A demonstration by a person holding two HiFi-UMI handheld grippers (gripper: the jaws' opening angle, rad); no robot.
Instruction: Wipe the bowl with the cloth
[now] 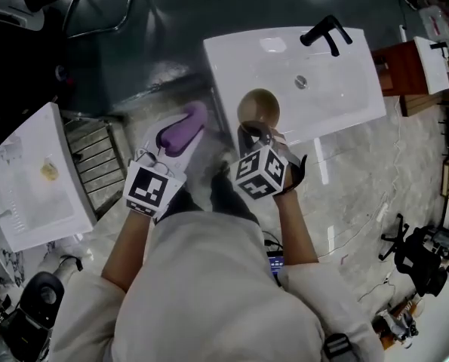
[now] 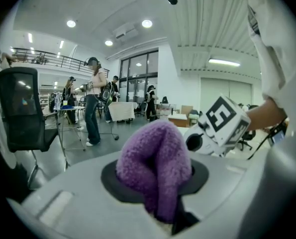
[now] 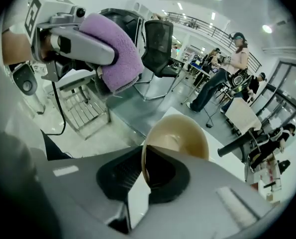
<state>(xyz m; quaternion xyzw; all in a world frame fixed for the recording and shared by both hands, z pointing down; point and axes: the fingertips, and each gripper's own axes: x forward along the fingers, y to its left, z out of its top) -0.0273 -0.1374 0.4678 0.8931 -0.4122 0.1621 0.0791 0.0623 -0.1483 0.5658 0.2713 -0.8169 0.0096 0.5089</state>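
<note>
Forearms, bare below pale sleeves, reach out side by side from the person's body in the head view, each hand wrapped round a gripper behind its marker cube. The left gripper points forward and only slightly down. The right gripper tips far more steeply toward the floor.

The left gripper's jaws are clamped on a fluffy purple cloth. It is bunched into a thick fold that bulges up out of the pads and hides their tips. The right gripper's jaws stand almost together, pinching the thin rim of a tan round bowl. One pad lies inside the rim and the other outside, and the bowl's hollow faces that gripper's camera.

The bowl is held in the air over the near edge of a white rectangular sink. The cloth hangs just to its left, apart from it.

A black tap stands at the sink's far rim. Left of the sink, a metal wire rack stands on the pale marbled floor. Beside the rack is a white tray-like unit, cut off by the picture's edge. A small yellowish thing on it is too small to identify.

In the gripper views, a black office chair and several people among desks show far off, too small for detail. The bowl's outer underside is hidden behind the right jaws.
</note>
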